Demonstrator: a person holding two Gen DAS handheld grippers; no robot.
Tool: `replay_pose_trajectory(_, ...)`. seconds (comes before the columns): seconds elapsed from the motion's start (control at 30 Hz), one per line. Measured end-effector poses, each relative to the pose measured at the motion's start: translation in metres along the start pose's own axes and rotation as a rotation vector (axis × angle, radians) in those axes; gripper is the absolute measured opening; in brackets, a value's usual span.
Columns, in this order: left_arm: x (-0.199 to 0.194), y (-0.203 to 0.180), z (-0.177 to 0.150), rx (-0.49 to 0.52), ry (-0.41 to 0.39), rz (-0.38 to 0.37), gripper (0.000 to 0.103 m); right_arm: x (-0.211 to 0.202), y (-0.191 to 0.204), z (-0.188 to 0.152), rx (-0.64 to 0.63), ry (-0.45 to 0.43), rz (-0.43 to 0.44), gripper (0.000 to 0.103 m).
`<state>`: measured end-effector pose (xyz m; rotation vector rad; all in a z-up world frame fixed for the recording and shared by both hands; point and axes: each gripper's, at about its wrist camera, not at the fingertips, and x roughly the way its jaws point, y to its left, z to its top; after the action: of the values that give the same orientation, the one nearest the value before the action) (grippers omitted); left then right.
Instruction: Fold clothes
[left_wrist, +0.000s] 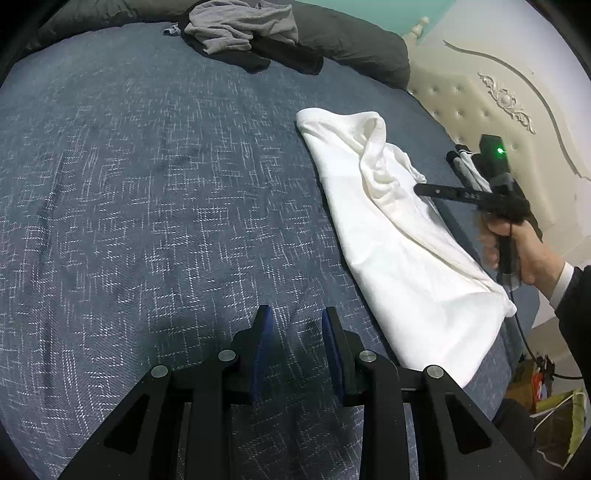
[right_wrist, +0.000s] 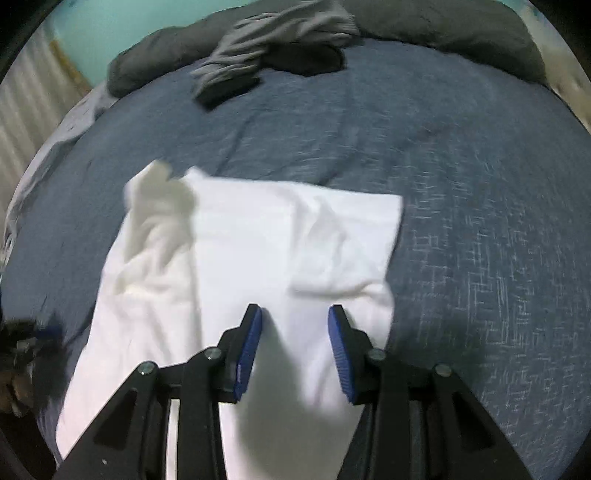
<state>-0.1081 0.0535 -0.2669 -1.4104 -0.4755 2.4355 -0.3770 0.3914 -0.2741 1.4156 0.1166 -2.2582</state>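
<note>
A white knit cotton garment (left_wrist: 402, 236), partly folded into a long panel, lies on the dark blue bedspread with its white crosshatch weave (left_wrist: 147, 184), near the bedspread's edge on the side of the cream tufted headboard with carved scrollwork (left_wrist: 498, 99). In the left wrist view its long axis runs from the near edge of the bedspread up toward the far pillows, the ribbed rim of one end turned up and rumpled at the far end. No label or writing can be read on it (small marks on a finger of the right tool are too fine to make out).

The right gripper (right_wrist: 294, 325) hangs just over the garment's near portion, its blue pads parted and nothing pinched between them. The left gripper (left_wrist: 293, 325) stands over bare bedspread beside the garment, its jaws a moderate gap apart and empty.

At the far side of the bedspread, a crumpled grey garment (left_wrist: 236, 26) rests on black clothing (left_wrist: 255, 59), against a dark grey pillow (left_wrist: 354, 48).
</note>
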Motion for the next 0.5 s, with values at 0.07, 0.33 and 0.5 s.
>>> replay_pose_trajectory(0.07, 0.001, 0.001, 0.000, -0.001, 0.002, 0.003, 0.030, -0.002, -0.013, 0.010, 0.079, -0.038, -0.032, 0.038)
replay_pose_trajectory(0.33, 0.002, -0.001, 0.000, 0.005, 0.007, 0.000, 0.030, -0.037, -0.061, 0.029, 0.312, -0.173, -0.158, 0.038)
replay_pose_trajectory(0.5, 0.001, -0.001, -0.001, 0.003, 0.005, -0.001, 0.030, -0.052, -0.048, 0.018, 0.275, -0.153, -0.075, 0.038)
